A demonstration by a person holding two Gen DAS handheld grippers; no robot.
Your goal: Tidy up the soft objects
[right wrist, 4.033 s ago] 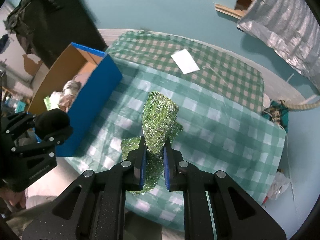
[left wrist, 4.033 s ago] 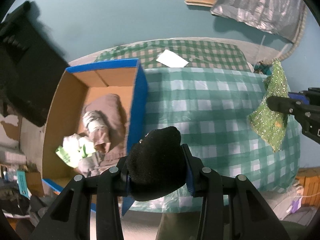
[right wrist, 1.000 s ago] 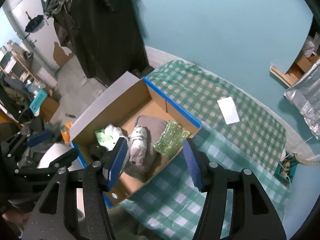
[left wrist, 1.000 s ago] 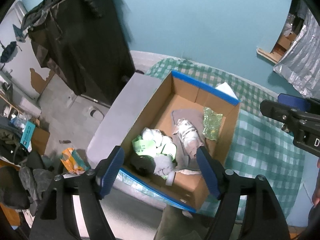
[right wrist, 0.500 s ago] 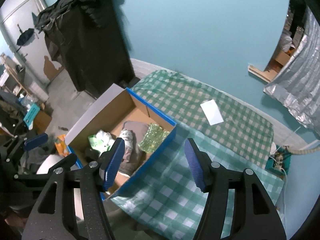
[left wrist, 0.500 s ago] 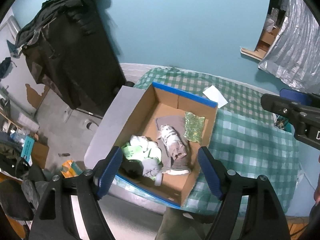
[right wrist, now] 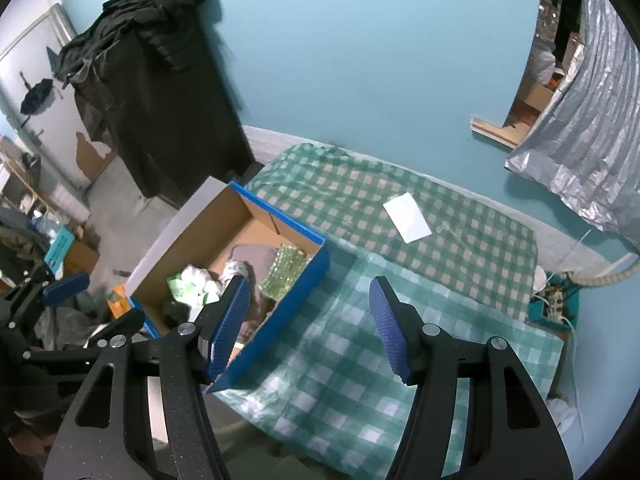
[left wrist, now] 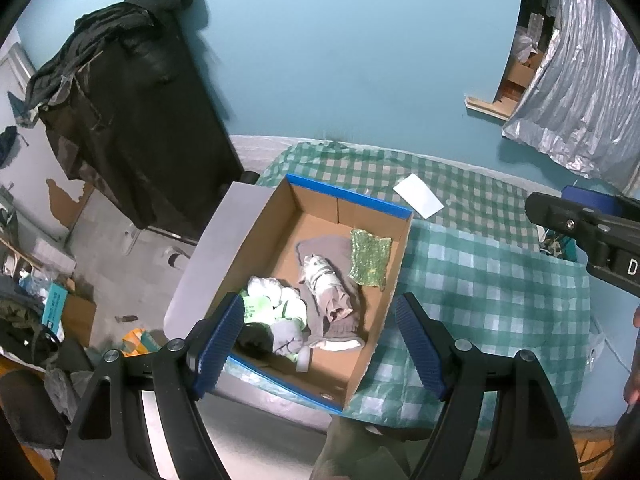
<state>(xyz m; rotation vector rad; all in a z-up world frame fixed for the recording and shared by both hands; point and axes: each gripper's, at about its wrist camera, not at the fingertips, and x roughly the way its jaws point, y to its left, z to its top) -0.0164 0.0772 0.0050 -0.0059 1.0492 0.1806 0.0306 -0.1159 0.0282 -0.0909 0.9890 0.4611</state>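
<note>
A blue-rimmed cardboard box [left wrist: 348,198] stands at the left edge of the table and also shows in the right wrist view [right wrist: 280,218]. Inside lie a glittery green cloth [left wrist: 370,258], a grey garment [left wrist: 320,252] with a rolled whitish bundle [left wrist: 326,280], a white and green cloth [left wrist: 272,300] and a black soft ball [left wrist: 252,338]. The green cloth also shows in the right wrist view [right wrist: 286,270]. My left gripper [left wrist: 320,344] is open and empty, high above the box. My right gripper [right wrist: 308,324] is open and empty, high above the table beside the box.
A green checked cloth [left wrist: 492,280] covers the table, with a white paper [left wrist: 418,200] at the back. A black cabinet draped with dark clothes [left wrist: 132,120] stands left. A teal wall is behind, silver foil [left wrist: 580,100] hangs at right. Clutter covers the floor at left.
Four seconds ago the left gripper held the black ball and the right held the green cloth; both now lie in the box. Both open grippers have kept rising and pulling back.
</note>
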